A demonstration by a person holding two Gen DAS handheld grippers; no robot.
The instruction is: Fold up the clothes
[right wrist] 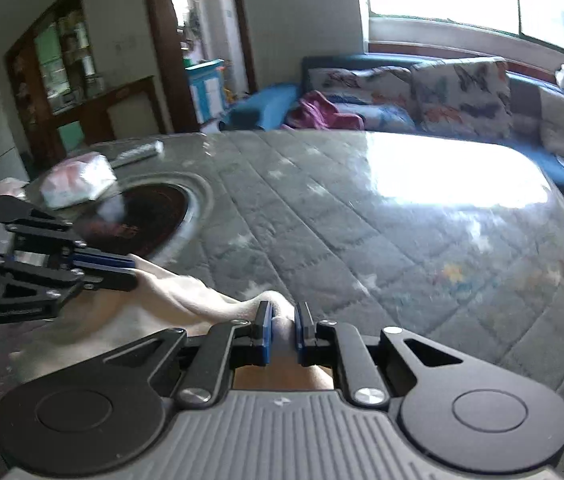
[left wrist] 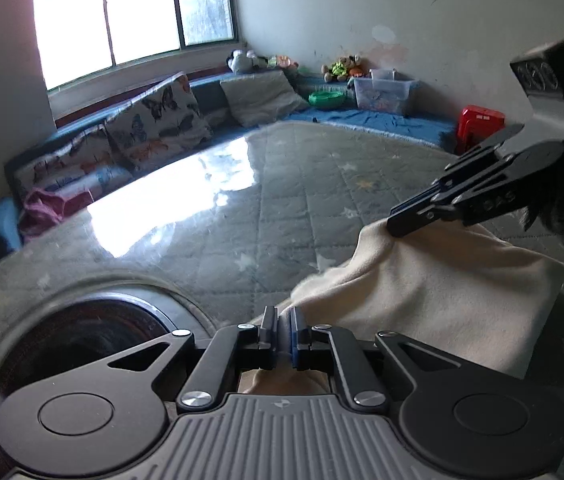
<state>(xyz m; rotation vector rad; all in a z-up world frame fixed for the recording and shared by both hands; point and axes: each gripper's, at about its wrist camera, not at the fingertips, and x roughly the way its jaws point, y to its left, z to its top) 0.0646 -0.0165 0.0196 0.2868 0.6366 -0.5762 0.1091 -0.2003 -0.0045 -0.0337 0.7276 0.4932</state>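
While pinched, cream garment (left wrist: 433,300) spans both tongs.

One cream garment (left wrist: 433,292), two tools — left tool (left wrist: 280,322) and right tool (right wrist: 282,318) — one desk (right wrist: 361,216), two butterfly pillows (left wrist: 162,120), one red stool (left wrist: 479,122), one clear bin (left wrist: 381,92).

Both wrist views low, close (sharing table (left wrist: 242,184)).
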